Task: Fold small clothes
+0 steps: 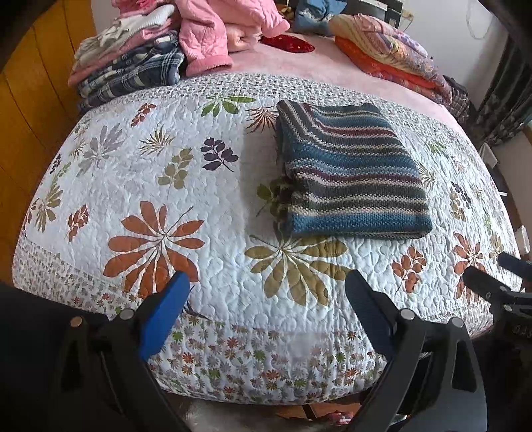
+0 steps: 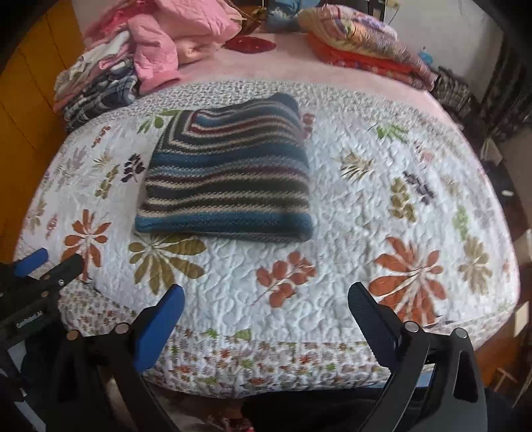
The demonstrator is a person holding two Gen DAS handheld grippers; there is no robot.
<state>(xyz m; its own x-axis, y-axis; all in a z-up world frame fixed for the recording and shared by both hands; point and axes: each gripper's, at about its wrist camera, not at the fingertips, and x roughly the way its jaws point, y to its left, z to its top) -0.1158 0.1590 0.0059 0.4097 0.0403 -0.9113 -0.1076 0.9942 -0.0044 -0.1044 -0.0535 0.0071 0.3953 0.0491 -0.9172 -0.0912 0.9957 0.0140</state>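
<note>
A folded striped sweater [image 1: 352, 169] lies on the floral quilt [image 1: 212, 206] of the bed. Near its front edge, the left hand-held gripper [image 1: 267, 285] and right hand-held gripper [image 2: 266, 299] gape wide, holding nothing.

A folded knitted sweater [image 1: 352, 169] lies flat on the quilt [image 1: 186, 186], right of centre in the left wrist view and left of centre in the right wrist view. Behind the quilt, at upper left, sits a stack of folded clothes [image 1: 129, 63] with a padded jacket [image 1: 216, 30] just beside it. At upper right lies a pile of folded blankets [image 1: 389, 53]. Both grippers sit along the bottom of the frames, near the quilt's front edge, well apart from the sweater.
</note>
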